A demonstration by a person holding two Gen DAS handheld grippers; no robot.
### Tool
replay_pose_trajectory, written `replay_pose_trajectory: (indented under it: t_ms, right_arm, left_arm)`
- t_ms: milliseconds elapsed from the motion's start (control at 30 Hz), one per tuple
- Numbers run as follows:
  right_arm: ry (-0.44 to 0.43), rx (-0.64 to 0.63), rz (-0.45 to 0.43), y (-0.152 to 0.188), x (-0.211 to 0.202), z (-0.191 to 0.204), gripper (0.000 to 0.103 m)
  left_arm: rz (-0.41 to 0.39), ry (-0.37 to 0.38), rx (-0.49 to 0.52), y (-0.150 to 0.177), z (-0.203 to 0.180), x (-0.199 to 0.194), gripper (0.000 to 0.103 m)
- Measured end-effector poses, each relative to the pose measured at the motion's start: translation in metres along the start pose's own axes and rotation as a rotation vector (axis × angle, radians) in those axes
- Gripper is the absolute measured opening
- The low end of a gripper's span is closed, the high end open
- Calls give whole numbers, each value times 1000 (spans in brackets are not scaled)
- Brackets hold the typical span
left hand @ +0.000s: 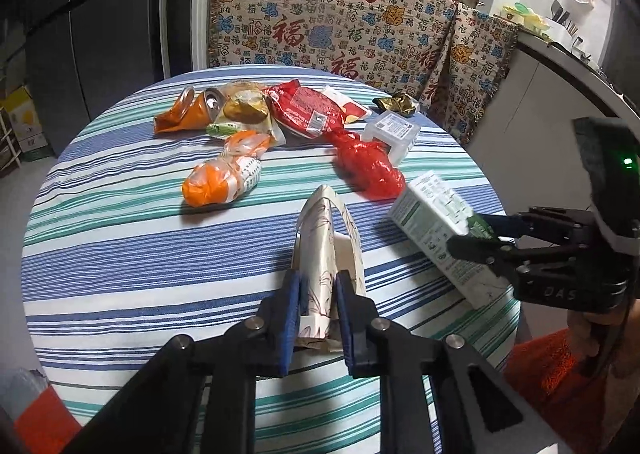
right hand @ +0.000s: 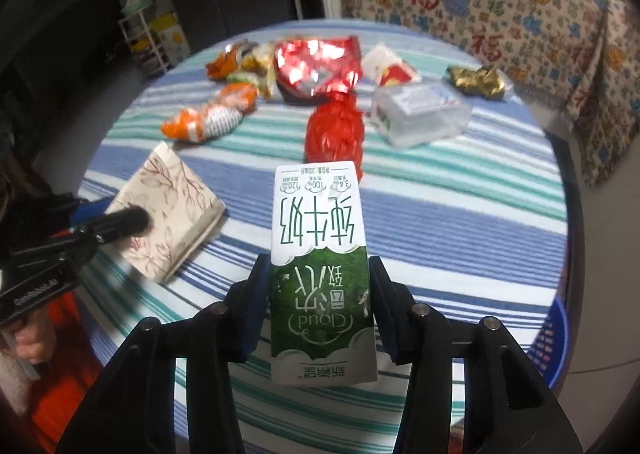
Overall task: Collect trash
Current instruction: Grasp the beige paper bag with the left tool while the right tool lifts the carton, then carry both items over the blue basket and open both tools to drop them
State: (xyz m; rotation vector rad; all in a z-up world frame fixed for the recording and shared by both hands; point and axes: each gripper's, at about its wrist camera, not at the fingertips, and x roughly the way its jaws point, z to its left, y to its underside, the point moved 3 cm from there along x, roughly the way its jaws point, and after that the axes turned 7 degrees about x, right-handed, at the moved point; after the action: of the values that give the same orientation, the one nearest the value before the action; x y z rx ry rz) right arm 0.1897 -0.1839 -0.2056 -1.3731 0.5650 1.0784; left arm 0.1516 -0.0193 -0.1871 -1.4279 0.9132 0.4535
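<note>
Two grabs in hand: both claws closed on near-edge trash, lift not yet made.
Left gripper pinches the floral paper packet nearly flat; right gripper, jaws wider, clamps the milk carton. Next, probably: raise both clear of the striped tabletop, toward the blue basket at its right edge.

Left gripper: pads cover the near sides of the floral paper pack; its near end is hidden between the fingers.

Right gripper: blue pads mask both long edges of the milk carton.

Striped table: near edge cut off by both frames.

Trash pile at the far table edge: motion-blurred in the right wrist view, labels unreadable.

Blue basket: mostly hidden behind the table's right edge.
</note>
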Motion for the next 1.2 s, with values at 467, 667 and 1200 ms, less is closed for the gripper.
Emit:
replay_pose_trajectory:
  t_ms: [467,667,1200]
  right_arm:
    - [121,332,-152,5,-91,-145,49]
    - [229,431,-118,13,-108,-232,49]
    - [228,633,-121,50,-88,-334,50]
  left_arm:
    - [-24,187,121,-70,-109,7,19]
    - [21,332,206,-100,-199,49,19]
    - [142,376,272,-104,-310,177,19]
